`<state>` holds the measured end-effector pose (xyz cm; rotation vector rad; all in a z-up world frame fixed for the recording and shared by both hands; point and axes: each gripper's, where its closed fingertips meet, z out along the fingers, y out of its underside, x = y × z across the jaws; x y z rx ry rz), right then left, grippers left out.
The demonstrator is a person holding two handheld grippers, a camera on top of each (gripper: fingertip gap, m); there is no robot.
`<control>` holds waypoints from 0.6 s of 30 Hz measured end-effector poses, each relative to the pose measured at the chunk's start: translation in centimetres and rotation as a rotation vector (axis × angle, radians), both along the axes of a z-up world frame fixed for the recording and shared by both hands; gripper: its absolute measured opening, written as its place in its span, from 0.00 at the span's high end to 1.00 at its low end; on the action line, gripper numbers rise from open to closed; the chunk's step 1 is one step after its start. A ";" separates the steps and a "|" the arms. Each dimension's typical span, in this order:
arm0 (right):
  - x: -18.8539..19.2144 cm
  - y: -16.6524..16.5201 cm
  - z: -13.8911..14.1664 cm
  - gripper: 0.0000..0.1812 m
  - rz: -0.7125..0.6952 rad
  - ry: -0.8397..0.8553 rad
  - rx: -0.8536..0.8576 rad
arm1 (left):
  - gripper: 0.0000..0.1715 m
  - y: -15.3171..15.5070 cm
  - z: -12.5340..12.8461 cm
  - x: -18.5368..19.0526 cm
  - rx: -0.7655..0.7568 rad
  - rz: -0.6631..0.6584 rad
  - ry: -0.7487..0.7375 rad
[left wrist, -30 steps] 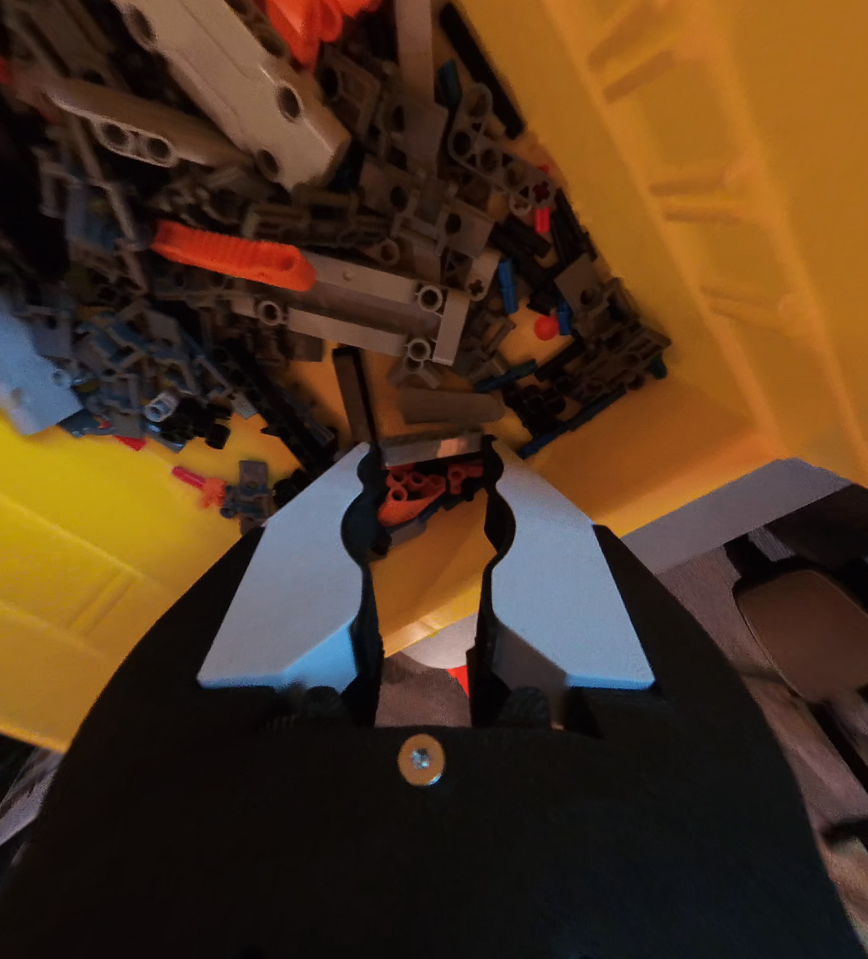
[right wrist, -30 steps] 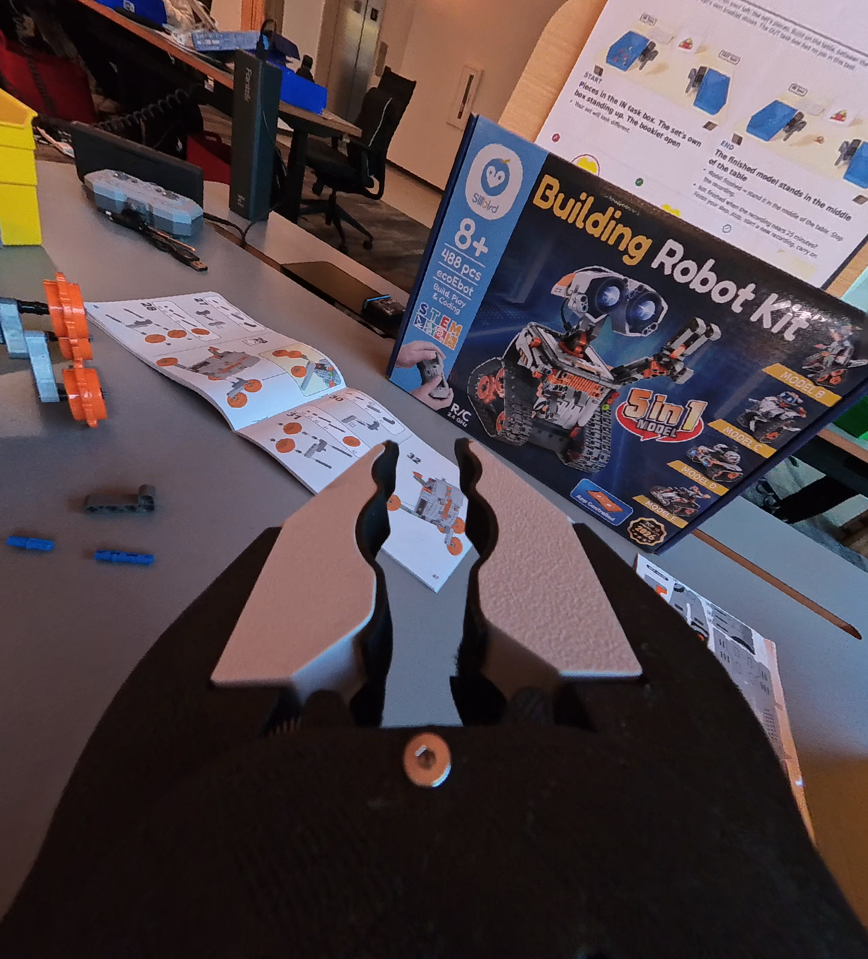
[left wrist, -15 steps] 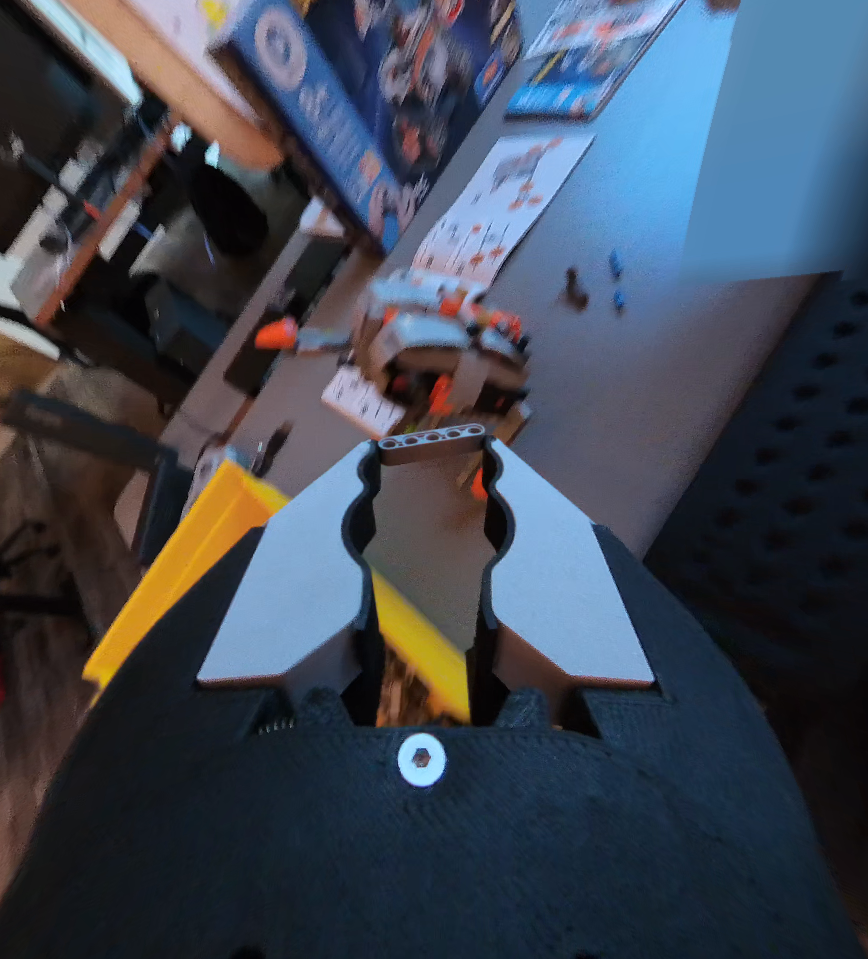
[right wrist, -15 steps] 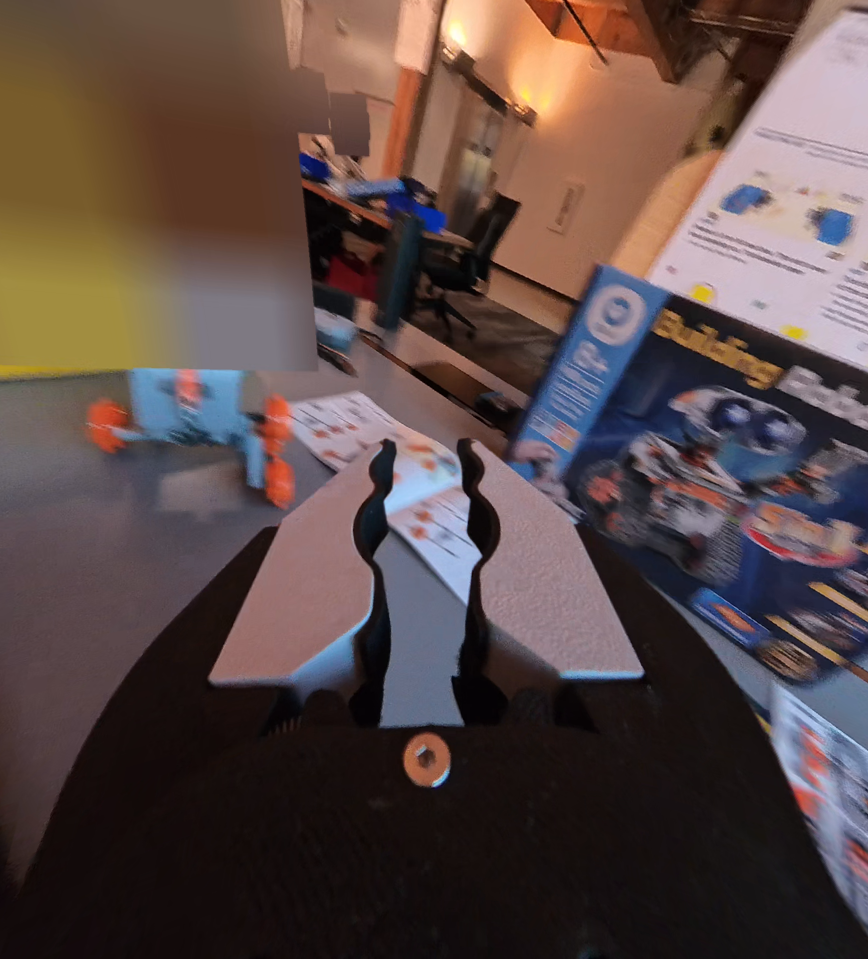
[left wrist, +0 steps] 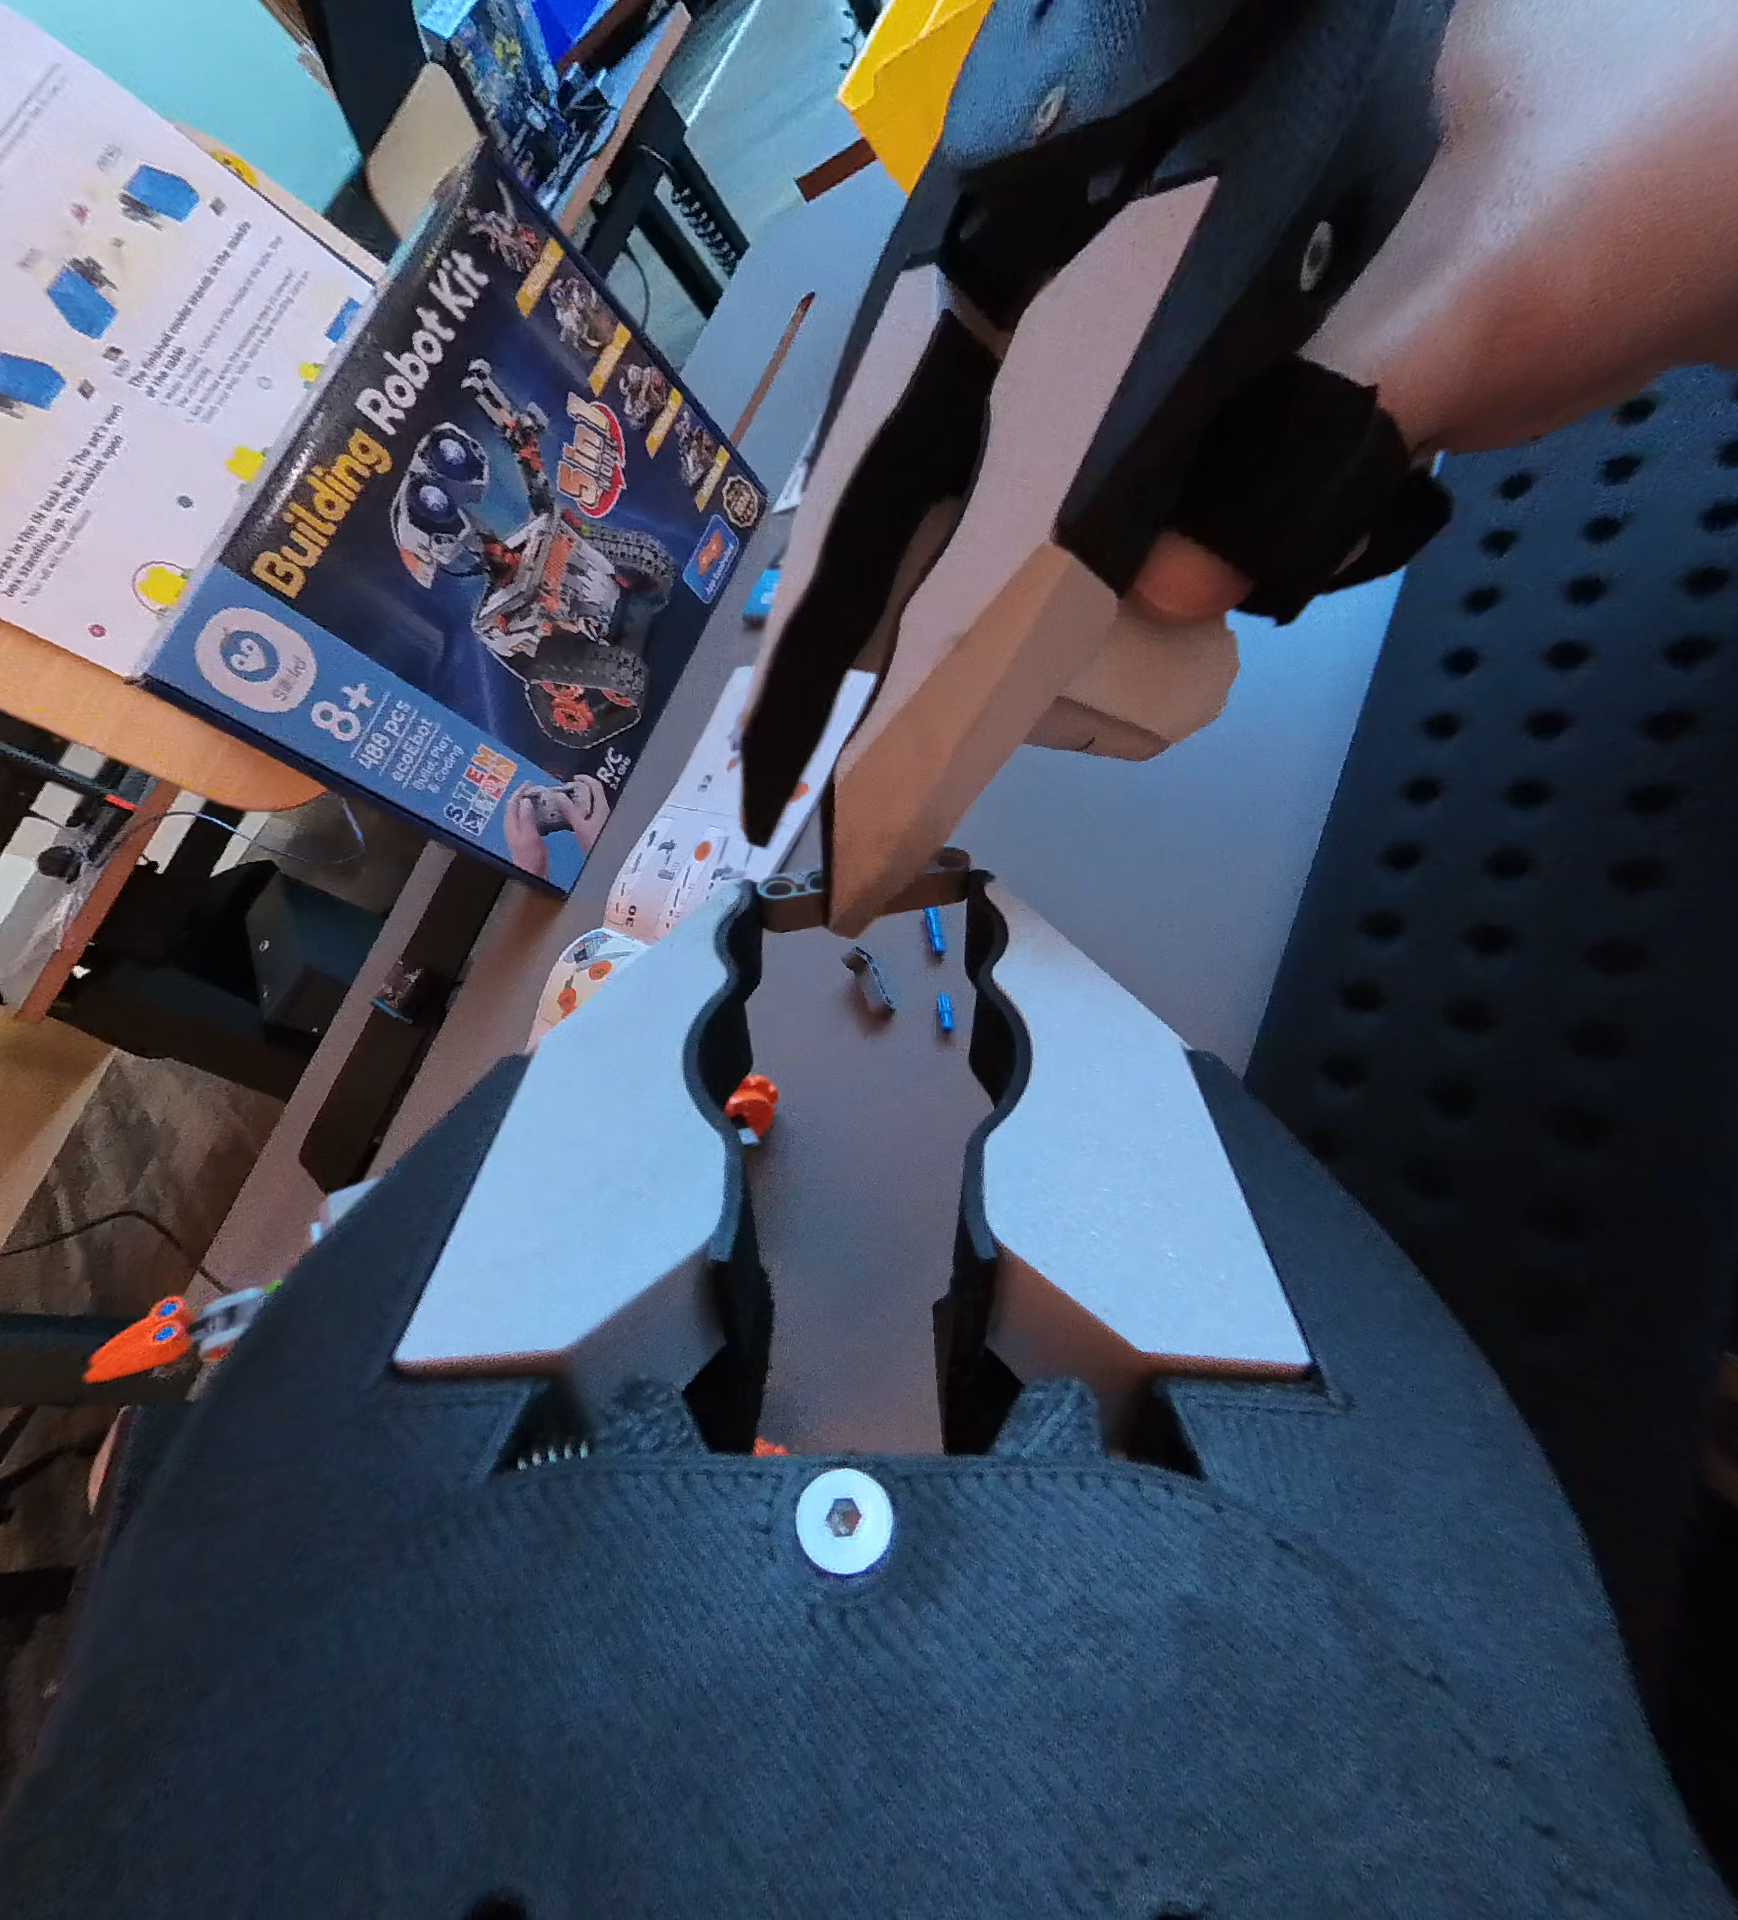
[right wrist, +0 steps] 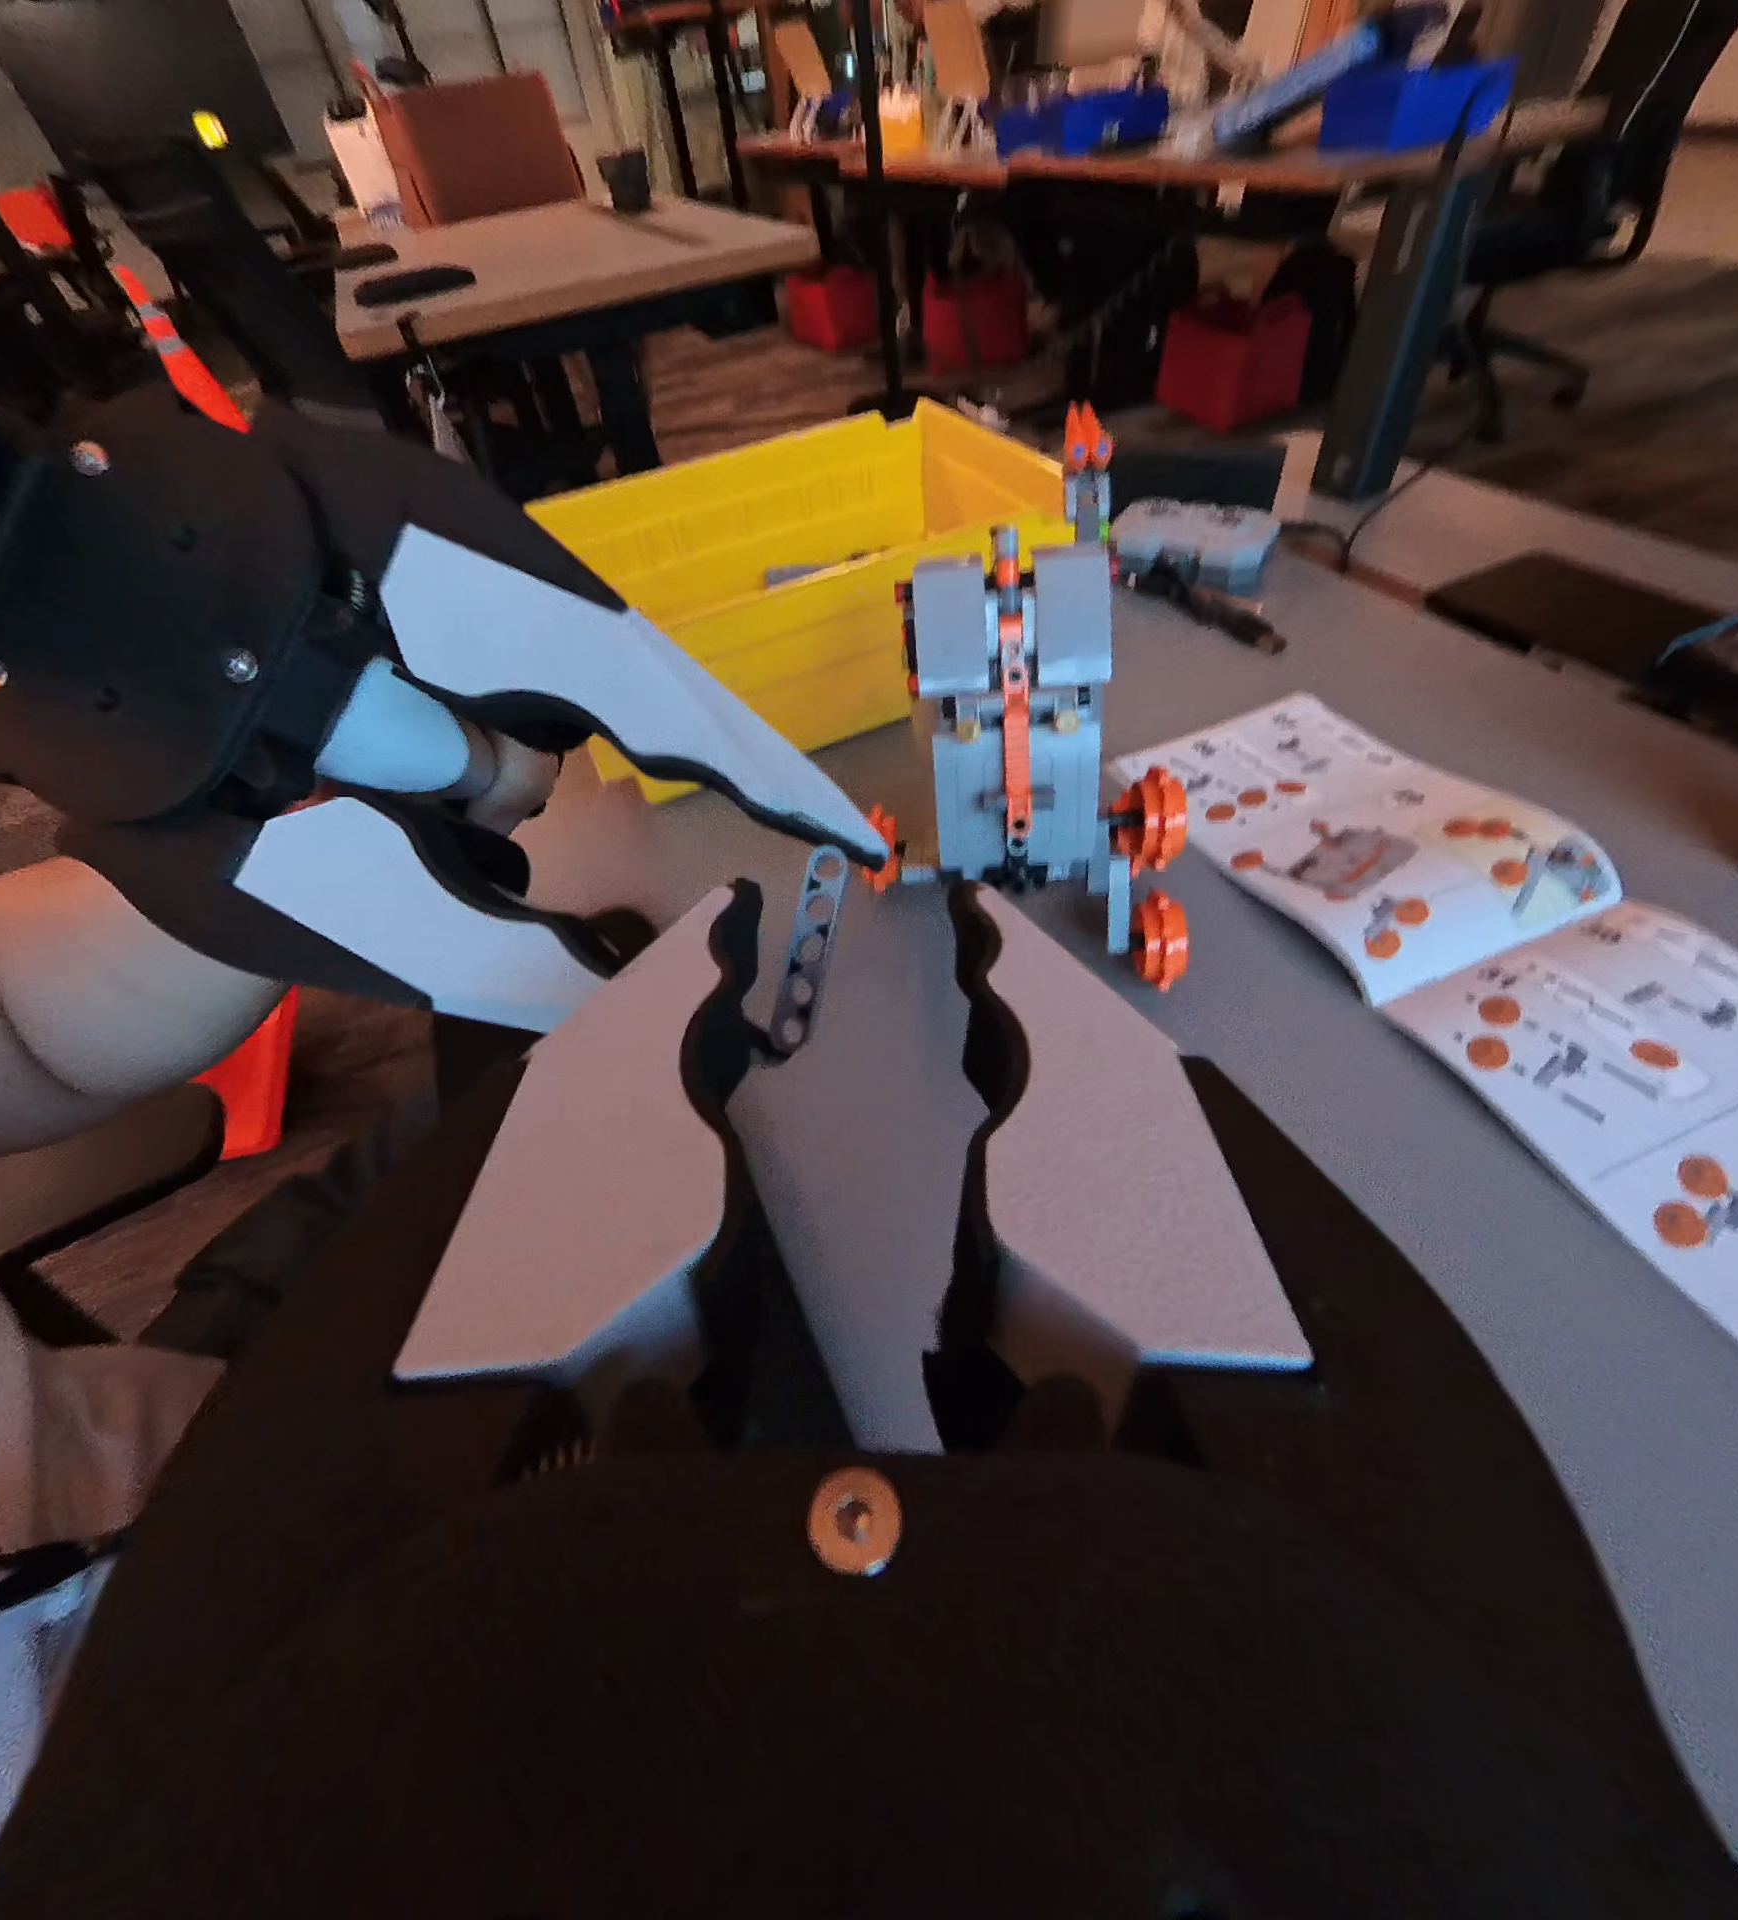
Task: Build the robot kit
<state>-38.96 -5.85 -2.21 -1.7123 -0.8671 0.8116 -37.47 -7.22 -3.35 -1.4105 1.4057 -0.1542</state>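
Observation:
My left gripper [left wrist: 860, 902] is shut on a dark grey beam with holes [left wrist: 790, 889], held across its fingertips above the grey table [left wrist: 1135, 831]. My right gripper [left wrist: 803, 868] comes in from the upper right, open, with one fingertip over the beam. In the right wrist view the beam [right wrist: 809, 956] stands nearly upright in the gap of my right gripper [right wrist: 849, 904], close to its left finger. The left gripper [right wrist: 823, 940] reaches in from the left there. A grey model with orange wheels [right wrist: 1016, 727] stands just beyond.
A yellow bin [right wrist: 792, 561] sits behind the model. An open booklet [right wrist: 1416, 904] lies to the right. Two blue pins [left wrist: 945, 1013], a dark piece [left wrist: 875, 982] and an orange wheel [left wrist: 751, 1107] lie on the table. A blue kit box [left wrist: 449, 499] stands at the left. Only a small space, under 4 cm, lies between the two pairs of fingers.
My left gripper lifted the beam out of the yellow bin and swung over the table. My right gripper turned toward it, opened a little wider, and now has the beam in its gap.

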 end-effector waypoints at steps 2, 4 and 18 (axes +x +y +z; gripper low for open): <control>0.4 -0.3 -1.5 0.85 0.011 -0.087 -0.045 | 0.78 -0.2 -0.4 0.6 0.003 0.001 0.025; 0.5 -0.7 -2.4 0.96 0.050 -0.154 -0.055 | 0.82 0.2 -1.3 0.9 -0.011 0.024 0.062; 10.6 9.3 -13.6 0.96 0.116 -0.580 -0.280 | 0.66 7.6 14.5 -4.9 -0.051 0.128 -0.717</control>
